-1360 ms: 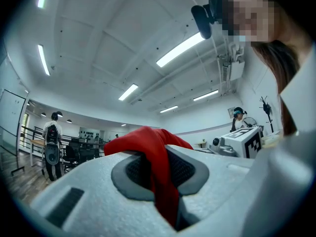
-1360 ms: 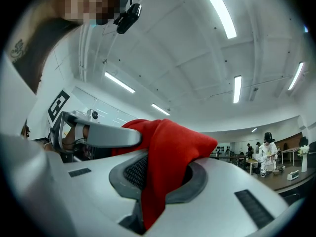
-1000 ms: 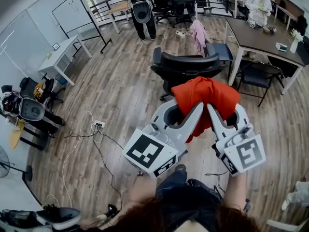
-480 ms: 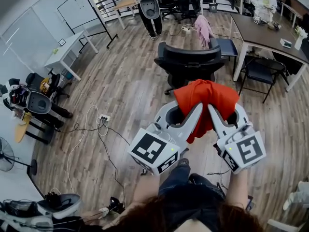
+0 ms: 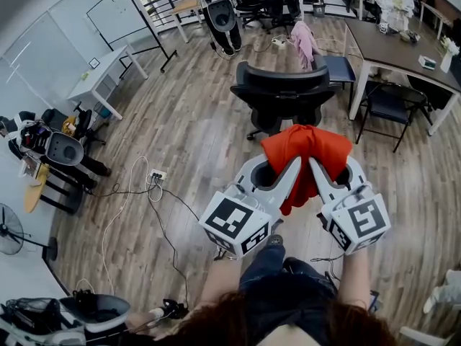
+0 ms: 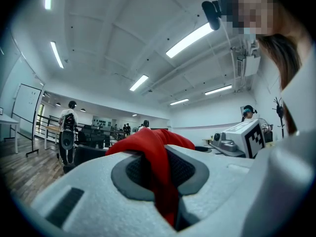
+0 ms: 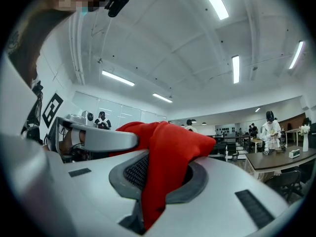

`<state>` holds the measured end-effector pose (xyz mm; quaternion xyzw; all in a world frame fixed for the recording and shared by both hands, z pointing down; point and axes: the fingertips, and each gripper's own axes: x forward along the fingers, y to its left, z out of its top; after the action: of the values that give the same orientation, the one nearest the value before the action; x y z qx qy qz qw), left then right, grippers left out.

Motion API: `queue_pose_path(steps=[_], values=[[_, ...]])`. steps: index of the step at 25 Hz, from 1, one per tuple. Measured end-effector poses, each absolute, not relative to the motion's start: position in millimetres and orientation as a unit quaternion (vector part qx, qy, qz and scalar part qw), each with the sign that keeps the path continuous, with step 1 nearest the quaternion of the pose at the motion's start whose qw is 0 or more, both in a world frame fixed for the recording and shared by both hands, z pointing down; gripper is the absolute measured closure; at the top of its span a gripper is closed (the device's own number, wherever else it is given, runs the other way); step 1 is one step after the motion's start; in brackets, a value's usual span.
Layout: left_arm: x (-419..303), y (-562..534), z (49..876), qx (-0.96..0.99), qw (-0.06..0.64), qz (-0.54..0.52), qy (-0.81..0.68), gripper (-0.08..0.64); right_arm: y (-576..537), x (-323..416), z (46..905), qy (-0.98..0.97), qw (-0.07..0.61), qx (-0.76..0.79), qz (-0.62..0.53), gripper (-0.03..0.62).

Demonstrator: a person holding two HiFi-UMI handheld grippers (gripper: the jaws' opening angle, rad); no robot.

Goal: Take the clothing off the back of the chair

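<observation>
A red garment (image 5: 306, 150) hangs bunched between my two grippers, in the air in front of the black office chair (image 5: 282, 92), whose back is bare. My left gripper (image 5: 292, 166) is shut on the cloth's left part, and the red fabric (image 6: 159, 172) runs down between its jaws. My right gripper (image 5: 315, 166) is shut on the right part, with the red fabric (image 7: 165, 162) draped over and pinched between its jaws. Both grippers point level, side by side, on the near side of the chair.
A pink garment (image 5: 304, 40) hangs on another chair behind. A brown table (image 5: 403, 52) and a dark chair (image 5: 389, 105) stand at the right, a white desk (image 5: 101, 74) at the left. Cables and a power strip (image 5: 155, 175) lie on the wood floor. A person (image 5: 220, 13) stands far back.
Both grippers have sunk a little with the red garment still held, drawing back from the chair toward the person. The jaws have not moved.
</observation>
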<state>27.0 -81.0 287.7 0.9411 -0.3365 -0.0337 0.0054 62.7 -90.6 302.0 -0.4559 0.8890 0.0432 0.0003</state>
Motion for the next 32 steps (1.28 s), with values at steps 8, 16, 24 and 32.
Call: queue_pose_path(steps=[8,16,24,32], values=[[31,-95,302,0.939,0.008,-0.032,-0.343,0.495,-105,68,316,0.886,-0.011,-0.463,0.036,0.537],[37,-106,305,0.938,0.013,-0.033,-0.345,0.495,-117,74,319,0.885,-0.014,-0.464,0.028,0.538],[37,-106,302,0.939,0.013,-0.034,-0.343,0.495,-116,73,316,0.885,-0.010,-0.465,0.027,0.538],[35,-108,300,0.939,0.020,-0.034,-0.341,0.495,-119,71,315,0.885,-0.008,-0.465,0.020,0.538]])
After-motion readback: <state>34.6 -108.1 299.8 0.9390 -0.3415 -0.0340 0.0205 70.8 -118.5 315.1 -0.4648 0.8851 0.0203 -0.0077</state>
